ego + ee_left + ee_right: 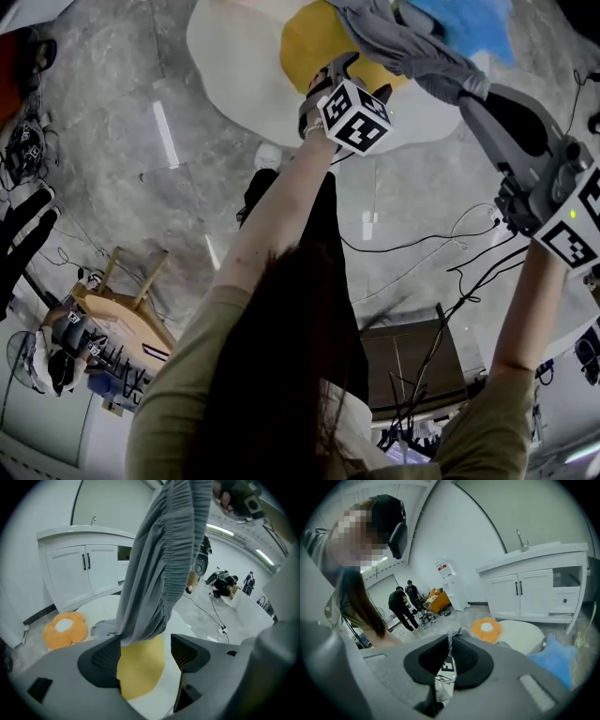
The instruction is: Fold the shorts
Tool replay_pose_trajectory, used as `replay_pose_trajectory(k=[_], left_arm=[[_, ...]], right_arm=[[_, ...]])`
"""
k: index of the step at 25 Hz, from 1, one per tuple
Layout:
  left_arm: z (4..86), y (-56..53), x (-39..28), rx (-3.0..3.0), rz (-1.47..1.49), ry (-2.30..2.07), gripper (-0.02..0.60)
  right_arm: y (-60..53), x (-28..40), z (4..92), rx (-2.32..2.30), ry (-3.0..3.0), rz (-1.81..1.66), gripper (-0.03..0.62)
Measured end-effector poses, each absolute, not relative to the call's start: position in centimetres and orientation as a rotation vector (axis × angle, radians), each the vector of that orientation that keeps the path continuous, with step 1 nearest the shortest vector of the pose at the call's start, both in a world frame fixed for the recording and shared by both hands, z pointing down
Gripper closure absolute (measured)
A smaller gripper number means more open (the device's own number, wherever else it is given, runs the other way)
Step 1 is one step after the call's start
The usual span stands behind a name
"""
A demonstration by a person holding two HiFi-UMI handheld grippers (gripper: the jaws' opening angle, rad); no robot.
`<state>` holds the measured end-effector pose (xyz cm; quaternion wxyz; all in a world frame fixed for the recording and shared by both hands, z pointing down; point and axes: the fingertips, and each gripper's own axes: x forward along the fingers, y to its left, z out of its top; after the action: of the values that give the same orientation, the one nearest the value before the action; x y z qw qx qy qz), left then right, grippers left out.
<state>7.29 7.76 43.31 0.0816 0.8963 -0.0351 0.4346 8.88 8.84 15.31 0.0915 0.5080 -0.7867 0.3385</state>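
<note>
The grey shorts [403, 42] hang in the air over a round white table [234, 56] with a yellow patch [314, 37]. My right gripper [473, 89] is shut on an edge of them; in the right gripper view a thin fold of grey cloth [452, 637] is pinched between the closed jaws of that gripper [451, 644]. My left gripper [330, 73] is at the shorts' lower part. In the left gripper view the shorts [164, 559] drape down just in front of my left gripper [145, 656], whose jaws stand apart with the yellow patch [140, 667] showing between them.
A white sink cabinet [84, 569] stands behind the table. An orange flower cushion [65, 627] and a blue cushion [555, 660] lie near the table. Cables [422, 244] run over the grey floor, a wooden chair [131, 281] stands at the left, and people [401, 604] stand far off.
</note>
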Motion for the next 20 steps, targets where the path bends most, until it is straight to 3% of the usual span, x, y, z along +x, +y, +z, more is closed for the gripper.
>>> replay_pose_trajectory(k=[9,12,14,15,20], left_arm=[[45.9,9.1,8.6,2.551,1.258,-0.23,0.26],[46.1,8.0,7.5,2.637,1.324,-0.144,0.403],[46.1,7.7,6.4,2.699,1.386,-0.056,0.53],[46.1,7.7,6.0,2.724,1.405,-0.017,0.555],[45.9,8.5,5.5,2.77,1.419,0.109,0.558]], right_arm=[[10.6,9.2,16.1,1.486,-2.315,1.023,0.57],[11.0,9.3,16.4,1.474,-2.307,1.025,0.571],[11.3,9.3,16.5,1.466,-2.307,1.026,0.571],[11.4,9.3,16.6,1.462,-2.308,1.026,0.571],[12.1,9.1,16.5,1.44,-2.323,1.024,0.57]])
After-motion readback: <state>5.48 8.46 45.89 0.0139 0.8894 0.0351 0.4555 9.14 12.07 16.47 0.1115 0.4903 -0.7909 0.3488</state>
